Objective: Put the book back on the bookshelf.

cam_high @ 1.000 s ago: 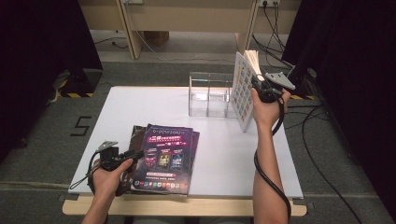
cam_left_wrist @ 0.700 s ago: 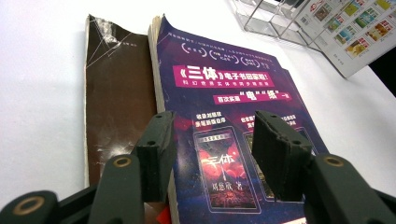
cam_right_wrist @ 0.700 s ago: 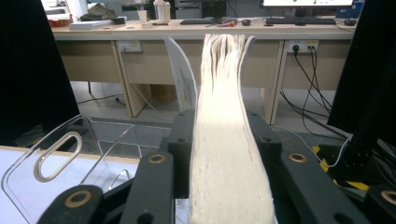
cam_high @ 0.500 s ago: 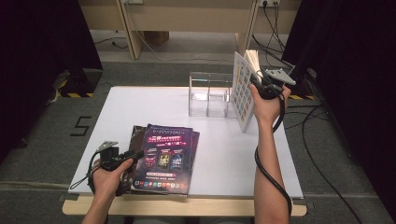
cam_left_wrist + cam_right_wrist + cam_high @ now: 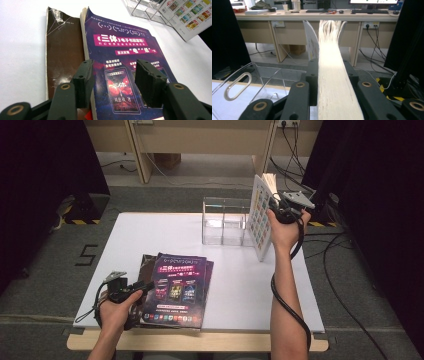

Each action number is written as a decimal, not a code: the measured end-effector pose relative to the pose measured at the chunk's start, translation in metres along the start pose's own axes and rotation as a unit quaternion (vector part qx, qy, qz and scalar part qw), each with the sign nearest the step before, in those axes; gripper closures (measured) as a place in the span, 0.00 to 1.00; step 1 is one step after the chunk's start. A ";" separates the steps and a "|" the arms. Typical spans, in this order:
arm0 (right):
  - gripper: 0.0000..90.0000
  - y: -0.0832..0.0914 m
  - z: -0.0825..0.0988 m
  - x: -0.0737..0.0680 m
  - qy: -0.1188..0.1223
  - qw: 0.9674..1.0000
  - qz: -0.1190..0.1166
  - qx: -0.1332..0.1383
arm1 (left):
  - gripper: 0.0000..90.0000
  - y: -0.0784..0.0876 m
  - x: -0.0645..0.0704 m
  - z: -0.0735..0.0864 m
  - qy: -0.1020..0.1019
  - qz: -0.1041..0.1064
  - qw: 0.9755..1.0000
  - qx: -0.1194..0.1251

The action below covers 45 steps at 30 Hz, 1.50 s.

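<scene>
Books number three: two are stacked (image 5: 175, 287) at lower left under the open, empty left gripper (image 5: 148, 284); one (image 5: 261, 217) is clamped upright at upper right by the right gripper (image 5: 275, 205), jaws just closing.

Left gripper (image 5: 113, 82): matte black jaws, ribbed pads, brass-ringed pivot screws. Right gripper (image 5: 329, 75): identical; grey triangular top plate, black trailing cable. Forearms unsleeved.
</scene>
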State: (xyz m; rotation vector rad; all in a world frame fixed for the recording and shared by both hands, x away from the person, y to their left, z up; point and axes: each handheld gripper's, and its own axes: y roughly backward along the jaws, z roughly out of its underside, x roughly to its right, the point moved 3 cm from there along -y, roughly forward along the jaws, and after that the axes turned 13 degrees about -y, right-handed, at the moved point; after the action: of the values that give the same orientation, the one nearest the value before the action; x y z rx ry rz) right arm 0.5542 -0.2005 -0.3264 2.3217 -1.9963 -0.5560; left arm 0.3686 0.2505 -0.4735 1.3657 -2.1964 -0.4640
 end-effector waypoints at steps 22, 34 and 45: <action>0.83 -0.004 -0.002 -0.002 -0.019 0.999 -0.005 0.042 | 0.54 -0.001 -0.003 0.001 0.002 -0.003 1.000 -0.002; 0.83 -0.019 -0.013 -0.003 -0.019 0.998 -0.003 0.052 | 0.54 -0.001 -0.003 0.000 0.003 -0.003 1.000 0.000; 0.83 -0.027 -0.001 -0.007 -0.021 0.998 -0.002 0.057 | 0.54 0.000 -0.004 0.000 0.003 -0.003 1.000 0.001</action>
State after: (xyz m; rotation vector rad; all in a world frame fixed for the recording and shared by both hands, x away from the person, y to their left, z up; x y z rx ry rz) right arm 0.5795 -0.1897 -0.3304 2.3981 -2.0957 -0.5083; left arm 0.3697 0.2543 -0.4745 1.3732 -2.1886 -0.4595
